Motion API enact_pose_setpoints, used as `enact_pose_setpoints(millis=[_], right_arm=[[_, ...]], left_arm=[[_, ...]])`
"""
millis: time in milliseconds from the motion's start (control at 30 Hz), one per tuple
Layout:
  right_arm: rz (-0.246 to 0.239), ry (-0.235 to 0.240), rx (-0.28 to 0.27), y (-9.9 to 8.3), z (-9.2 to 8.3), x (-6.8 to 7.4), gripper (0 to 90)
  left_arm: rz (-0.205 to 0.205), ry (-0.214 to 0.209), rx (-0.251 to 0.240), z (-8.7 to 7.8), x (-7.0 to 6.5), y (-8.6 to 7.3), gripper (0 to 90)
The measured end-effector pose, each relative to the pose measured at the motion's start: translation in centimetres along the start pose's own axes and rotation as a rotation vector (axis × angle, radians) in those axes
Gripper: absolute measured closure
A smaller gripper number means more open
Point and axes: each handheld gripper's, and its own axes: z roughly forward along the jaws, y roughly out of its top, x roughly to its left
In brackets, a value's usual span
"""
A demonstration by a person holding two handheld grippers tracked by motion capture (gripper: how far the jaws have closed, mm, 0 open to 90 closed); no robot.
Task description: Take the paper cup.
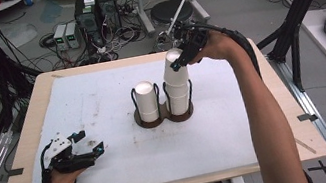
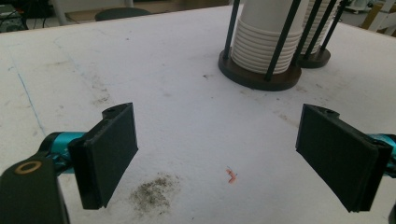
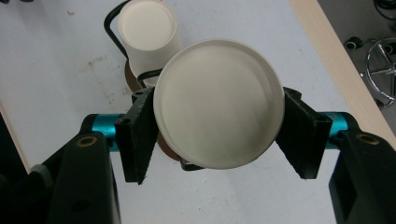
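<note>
Two stacks of white paper cups stand upside down in one dark brown double-ring holder [image 1: 164,116] with thin black upright rods, set near the middle of the white padded surface [image 1: 103,107]. The left stack [image 1: 147,102] is the shorter one; the right stack [image 1: 178,94] rises higher. How many cups each stack holds cannot be counted from above; in the left gripper view the nearer stack [image 2: 264,44] shows a band of many close rims, too fine to number, and its top is cut off by the frame edge.

The right gripper [image 1: 180,61] reaches in from the far right side and its jaws are clamped on the topmost white paper cup [image 1: 175,66] of the taller stack, one pad on each side of it. In the right gripper view that cup [image 3: 218,102] shows its round flat bottom, and it hides most of the stack and the holder ring beneath; the shorter stack [image 3: 148,35] stands beyond it. Whether the gripped cup has come free of the cups below cannot be made out.

The left gripper [image 1: 91,152] lies low at the near left of the surface, well apart from the holder, with its jaws spread wide and nothing between them. Below them are a grey smudge [image 2: 154,192] and a small pink scrap [image 2: 230,175].
</note>
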Motion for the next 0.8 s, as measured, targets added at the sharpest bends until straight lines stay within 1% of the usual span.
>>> enact_pose_setpoints(millis=[33, 100, 133, 167, 200, 267, 333, 367, 433, 467, 533, 600, 633, 667, 800], right_arm=[[0.000, 0.000, 0.000, 0.0, 0.0, 0.0, 35.7], [0.002, 0.000, -0.014, 0.1, -0.5, 0.0, 35.7], [-0.003, -0.012, -0.018, 0.1, -1.1, 0.0, 35.8], [-0.003, -0.012, -0.018, 0.1, -1.1, 0.0, 35.8], [-0.006, -0.013, -0.032, 0.2, -1.6, -0.1, 35.8], [-0.001, -0.014, -0.035, 0.2, -1.8, 0.0, 35.7], [-0.008, -0.018, -0.051, 0.3, -2.5, 0.0, 35.7], [-0.008, -0.018, -0.051, 0.3, -2.5, 0.0, 35.7], [-0.007, -0.025, -0.057, 0.3, -3.1, 0.1, 35.8], [-0.011, -0.027, -0.067, 0.4, -3.6, 0.2, 35.7], [-0.011, -0.029, -0.076, 0.4, -3.9, 0.2, 35.8], [-0.013, -0.027, -0.102, 0.3, -4.7, 0.3, 35.8], [-0.013, -0.027, -0.102, 0.3, -4.7, 0.3, 35.8], [-0.019, -0.021, -0.119, 0.2, -5.1, 0.5, 35.7], [-0.029, -0.018, -0.130, -0.1, -5.6, 0.8, 35.7]], left_arm=[[0.000, 0.000, 0.000, 0.0, 0.0, 0.0, 12.5], [0.000, 0.000, 0.000, 0.0, 0.0, 0.0, 12.5], [0.000, 0.000, 0.000, 0.0, 0.0, 0.0, 12.5], [0.000, 0.000, 0.000, 0.0, 0.0, 0.0, 12.5], [0.000, 0.000, 0.000, 0.0, 0.0, 0.0, 12.5], [0.000, 0.001, -0.002, 0.0, 0.0, 0.0, 12.5], [0.000, 0.001, -0.002, 0.0, 0.0, 0.0, 12.5], [0.000, 0.001, -0.002, 0.0, 0.0, 0.0, 12.5], [0.000, 0.001, -0.002, 0.0, 0.0, 0.0, 12.5], [0.000, 0.001, -0.002, 0.0, 0.0, 0.0, 12.6], [0.001, 0.001, -0.002, 0.0, 0.0, 0.0, 12.5], [0.002, 0.002, -0.001, 0.0, -0.1, 0.0, 12.5], [0.002, 0.002, -0.001, 0.0, -0.1, 0.0, 12.5], [0.000, 0.002, -0.001, 0.0, 0.0, 0.0, 12.6], [-0.001, 0.003, -0.002, 0.0, 0.0, 0.0, 12.6]])
